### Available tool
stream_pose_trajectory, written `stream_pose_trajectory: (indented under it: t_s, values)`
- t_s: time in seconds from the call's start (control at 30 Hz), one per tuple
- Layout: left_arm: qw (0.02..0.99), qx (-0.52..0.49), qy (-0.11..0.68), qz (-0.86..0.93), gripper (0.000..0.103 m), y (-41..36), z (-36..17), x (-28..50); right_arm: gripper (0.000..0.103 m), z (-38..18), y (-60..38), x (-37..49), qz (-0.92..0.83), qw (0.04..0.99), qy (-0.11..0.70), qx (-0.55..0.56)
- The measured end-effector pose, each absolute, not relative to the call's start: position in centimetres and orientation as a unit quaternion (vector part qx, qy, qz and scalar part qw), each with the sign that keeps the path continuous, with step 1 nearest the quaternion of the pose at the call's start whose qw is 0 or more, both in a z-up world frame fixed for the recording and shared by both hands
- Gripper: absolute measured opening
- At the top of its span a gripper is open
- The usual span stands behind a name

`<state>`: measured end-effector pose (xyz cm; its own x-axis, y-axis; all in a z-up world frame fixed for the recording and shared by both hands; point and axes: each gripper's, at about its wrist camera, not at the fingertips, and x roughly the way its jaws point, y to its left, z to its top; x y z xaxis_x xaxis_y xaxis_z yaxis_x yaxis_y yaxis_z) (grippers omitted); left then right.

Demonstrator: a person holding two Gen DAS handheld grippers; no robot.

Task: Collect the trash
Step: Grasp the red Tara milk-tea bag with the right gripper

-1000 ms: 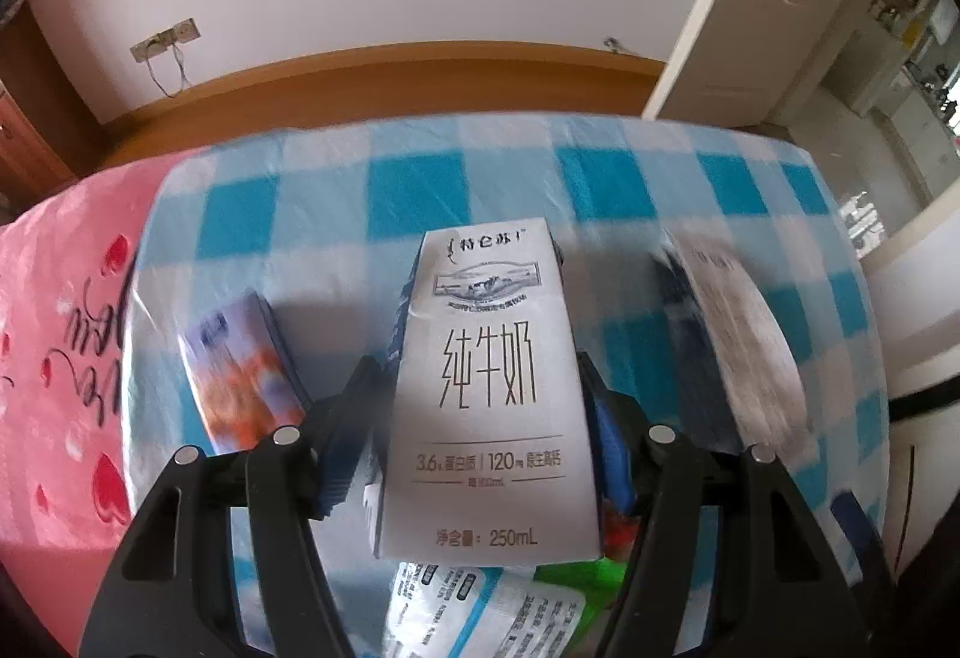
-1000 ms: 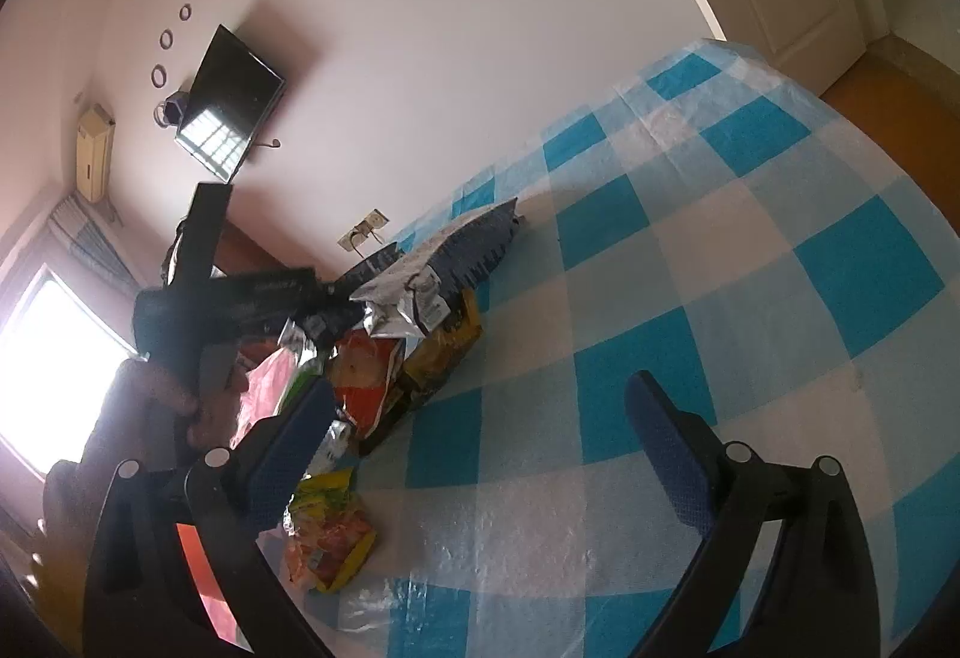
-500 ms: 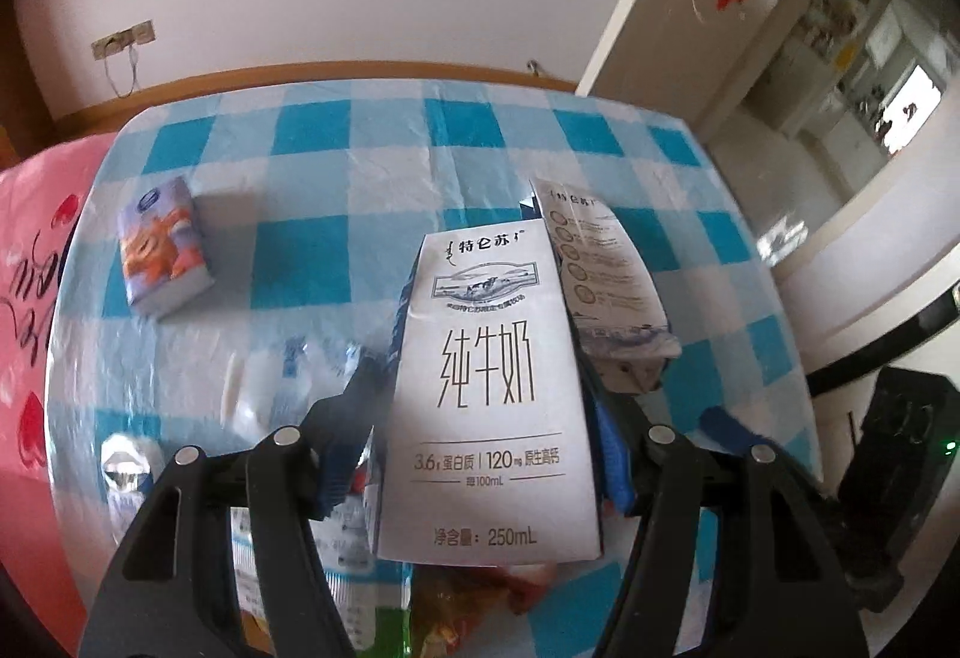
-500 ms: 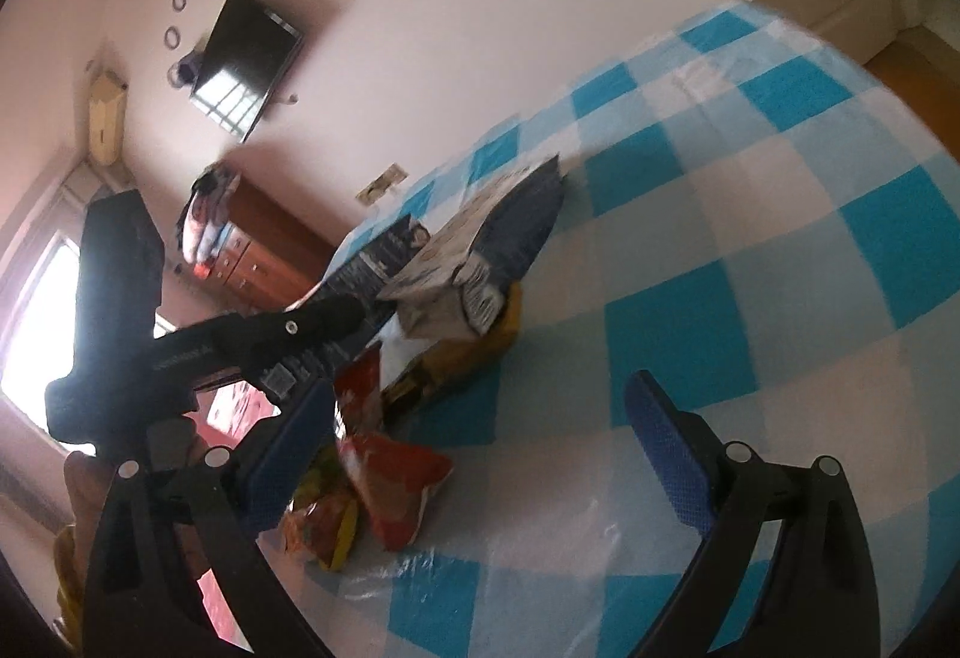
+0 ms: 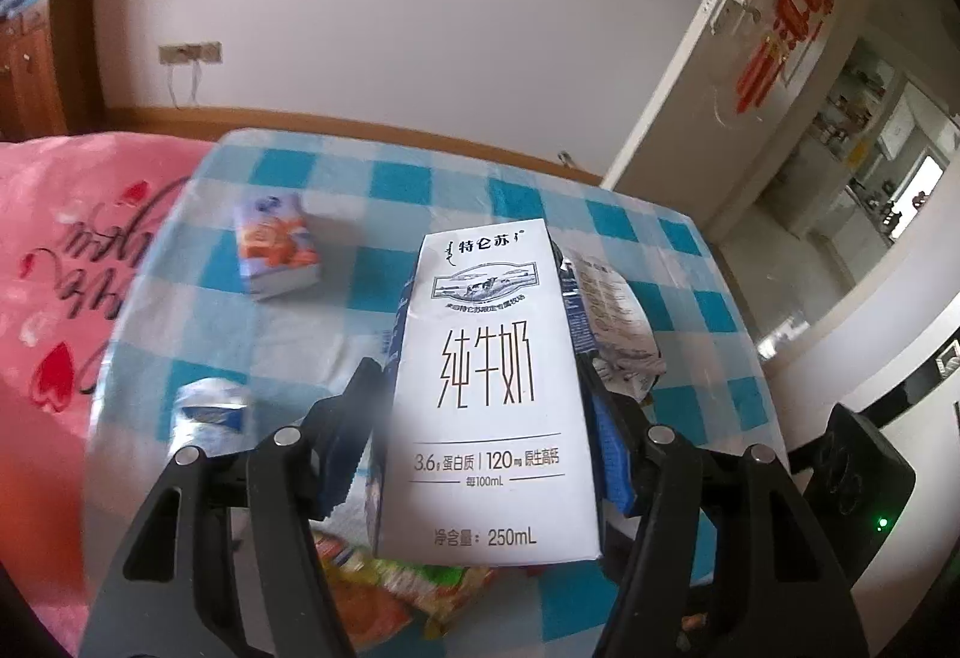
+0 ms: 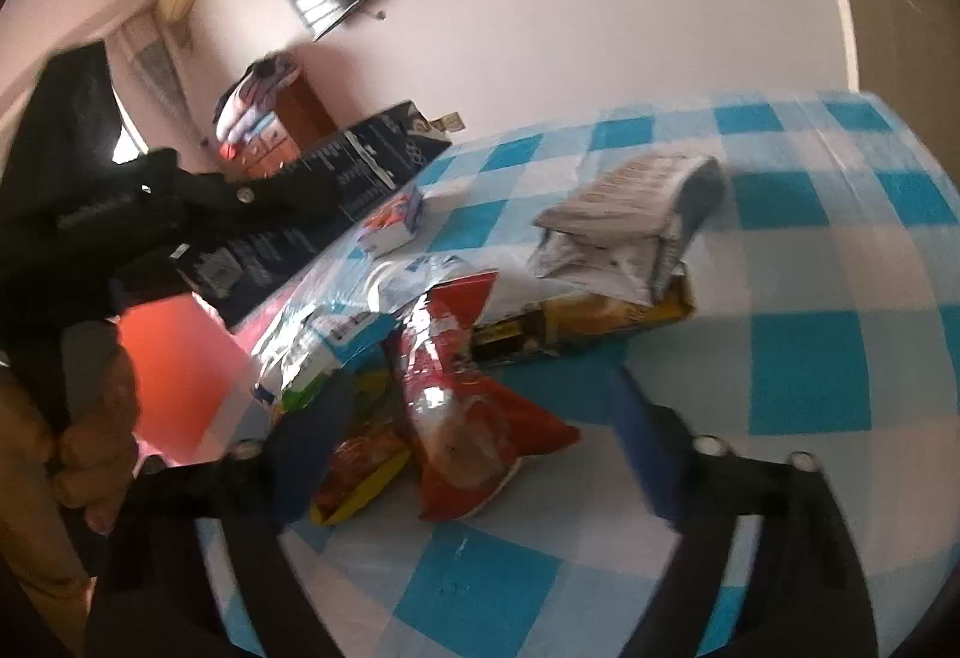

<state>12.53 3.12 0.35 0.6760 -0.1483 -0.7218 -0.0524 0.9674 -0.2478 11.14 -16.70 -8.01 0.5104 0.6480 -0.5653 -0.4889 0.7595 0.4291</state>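
While the left claw (image 5: 486,418) pinched a white milk carton (image 5: 489,388) upright between its pads, raised above the checked bench (image 5: 420,190), the right claw (image 6: 474,418) was closing with its jaws set apart, pads pressing on nothing, a red snack bag (image 6: 462,406) lying on the bench between them. At about ten o'clock from that bag sat a crumpled blue-and-white pack (image 6: 336,340); at one o'clock lay a yellow wrapper (image 6: 600,322) under a grey-white pouch (image 6: 636,214). Farther off, at eleven o'clock, rested a small orange-and-white box (image 6: 393,226). Seen from the left wrist, that box (image 5: 276,244) lay at ten o'clock from the carton, beside a pink bedspread (image 5: 66,250).
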Motion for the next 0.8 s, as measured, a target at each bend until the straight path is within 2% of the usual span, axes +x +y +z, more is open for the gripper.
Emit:
stream_pose_trajectory:
  t_s: [0.1,0.5,0.8]
  values:
    - [0.912,-0.121,0.393,-0.006,0.064,3.6,0.8,10.6,0.074,-7.9,-15.7,10.9,0.335,0.864,0.366,0.085]
    - [0.915,-0.108,0.377,0.09,0.064,6.0,0.5,3.4,0.074,-9.0,-13.5,11.1,0.326,0.863,0.384,0.029]
    - [0.917,-0.089,0.378,0.093,0.064,6.2,0.6,0.8,0.073,-9.8,-13.0,12.3,0.305,0.859,0.41,0.022]
